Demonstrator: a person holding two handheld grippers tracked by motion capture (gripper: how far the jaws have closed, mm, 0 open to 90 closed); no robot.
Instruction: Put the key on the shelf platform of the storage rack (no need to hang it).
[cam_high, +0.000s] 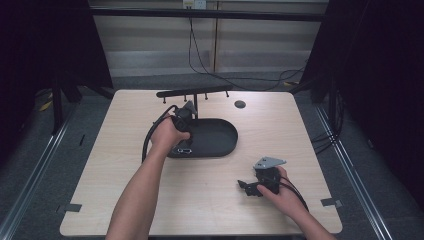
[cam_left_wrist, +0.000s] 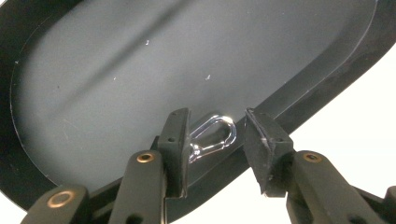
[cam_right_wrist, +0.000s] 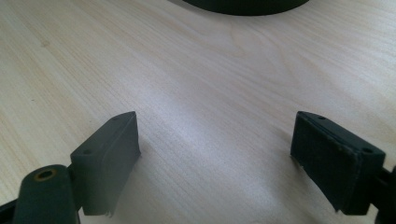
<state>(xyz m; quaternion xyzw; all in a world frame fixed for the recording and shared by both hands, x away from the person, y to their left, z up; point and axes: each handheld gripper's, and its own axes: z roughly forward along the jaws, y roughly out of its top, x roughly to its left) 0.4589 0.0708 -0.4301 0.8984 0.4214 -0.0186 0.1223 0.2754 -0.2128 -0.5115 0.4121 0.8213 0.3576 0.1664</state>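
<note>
The silver carabiner (cam_left_wrist: 214, 136) lies in the black tray (cam_left_wrist: 140, 60) by its near rim, between the left gripper's (cam_left_wrist: 215, 135) parted jaws (right gripper (cam_right_wrist: 215, 154) agape over bare tabletop (cam_right_wrist: 210, 70)).

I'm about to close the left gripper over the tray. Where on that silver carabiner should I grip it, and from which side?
Grip the carabiner across its two long sides, coming straight down from above. It seems to lie flat on the floor of the black tray, close by the near rim, so a sideways approach would likely hit the rim. The left gripper already stands with jaws open astride it; centre slightly, since one jaw sits closer.
</note>
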